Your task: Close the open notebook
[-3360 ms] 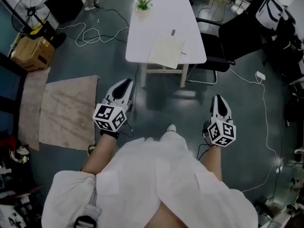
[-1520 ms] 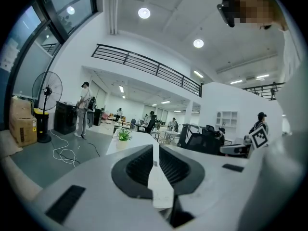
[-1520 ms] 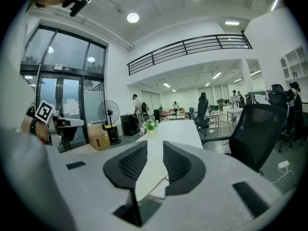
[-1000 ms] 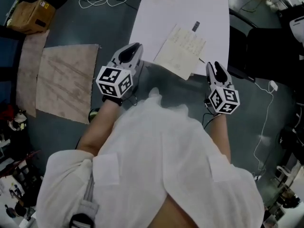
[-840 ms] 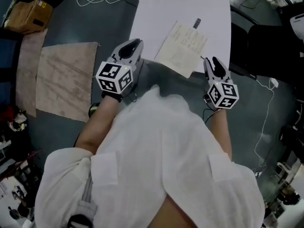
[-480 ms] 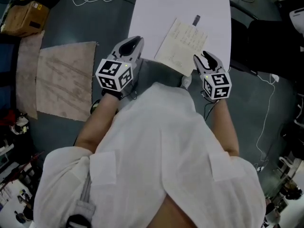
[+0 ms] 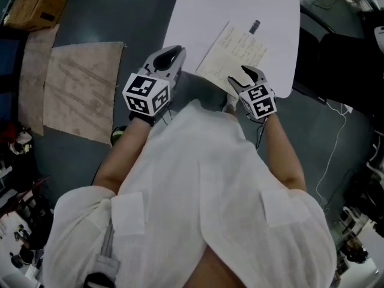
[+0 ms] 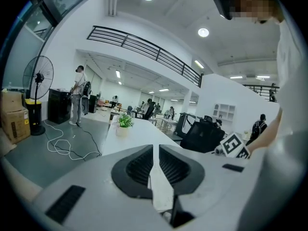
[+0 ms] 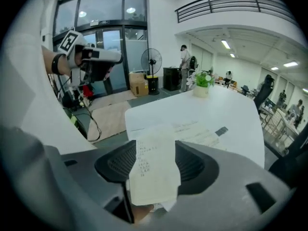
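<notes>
The right gripper (image 9: 155, 148) has its fingers (image 9: 115, 165) spread wide, having just been opening, and a strip of the notebook's near page (image 9: 153, 172) stands in the gap between them, its two side edges lying close to the dark ribbed pads; whether the pads touch the paper cannot be made out. That page is pale cream with short rows of faint handwriting running down its left part, and its near end looks slightly curled. From the head view the notebook (image 7: 237, 53) lies open and flat on the white desk (image 7: 198, 17), turned at a slant, with its nearest corner right at the desk's near edge, where the right gripper meets it from the person's side. Both exposed pages are the same cream colour and carry thin, sparse writing. Just beyond the notebook's far corner a small dark oblong thing (image 7: 254, 26) lies on the desk, apart from the paper. The left gripper (image 8: 155, 150) hangs to the left of the notebook, off the paper and at the desk's near left corner; its fingers (image 8: 137, 165) are drawn close together with only a thin slit between them and nothing in it. Far past the notebook, at the other end of the desk, stands a small potted plant (image 9: 202, 83). Left of the notebook, on the floor, lies a brownish mat (image 7: 81, 89), and to its right stands a black chair (image 7: 342, 59).
</notes>
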Available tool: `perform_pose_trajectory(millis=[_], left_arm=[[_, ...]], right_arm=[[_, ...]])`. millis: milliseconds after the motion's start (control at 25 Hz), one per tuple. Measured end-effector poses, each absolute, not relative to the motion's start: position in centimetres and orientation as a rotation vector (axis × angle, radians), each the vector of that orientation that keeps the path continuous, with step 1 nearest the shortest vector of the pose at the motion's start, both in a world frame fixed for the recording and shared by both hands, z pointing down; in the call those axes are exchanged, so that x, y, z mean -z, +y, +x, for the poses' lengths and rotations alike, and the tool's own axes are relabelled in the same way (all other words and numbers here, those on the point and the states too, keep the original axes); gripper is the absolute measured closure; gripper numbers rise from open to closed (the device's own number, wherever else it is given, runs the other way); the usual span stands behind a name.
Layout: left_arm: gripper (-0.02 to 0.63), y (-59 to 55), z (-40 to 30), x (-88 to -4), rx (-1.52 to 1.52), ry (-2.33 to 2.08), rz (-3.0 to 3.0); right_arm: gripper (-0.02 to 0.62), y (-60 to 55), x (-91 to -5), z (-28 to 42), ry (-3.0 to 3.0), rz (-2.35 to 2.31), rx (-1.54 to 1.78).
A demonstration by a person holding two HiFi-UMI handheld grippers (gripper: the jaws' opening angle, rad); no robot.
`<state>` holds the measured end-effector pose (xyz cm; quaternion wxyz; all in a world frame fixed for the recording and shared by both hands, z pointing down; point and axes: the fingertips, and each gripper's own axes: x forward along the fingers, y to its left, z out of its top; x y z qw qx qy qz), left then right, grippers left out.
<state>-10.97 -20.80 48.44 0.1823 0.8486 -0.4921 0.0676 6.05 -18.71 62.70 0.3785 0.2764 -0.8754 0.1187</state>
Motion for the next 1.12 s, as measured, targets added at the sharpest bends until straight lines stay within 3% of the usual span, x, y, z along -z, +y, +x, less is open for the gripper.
perform_pose_trajectory(millis=[480, 1120], left_arm=[[0.574, -20.5, -12.3, -49.3, -0.184, -1.437, 2.33], [0.572, -20.1, -12.4, -50.1, -0.201, -1.416, 2.323]], right_arm=[[0.298, -15.2, -68.9, 3.5, -2.006, 0.318, -0.163], [0.272, -14.2, -73.3, 3.7, -1.795, 0.23, -0.005]])
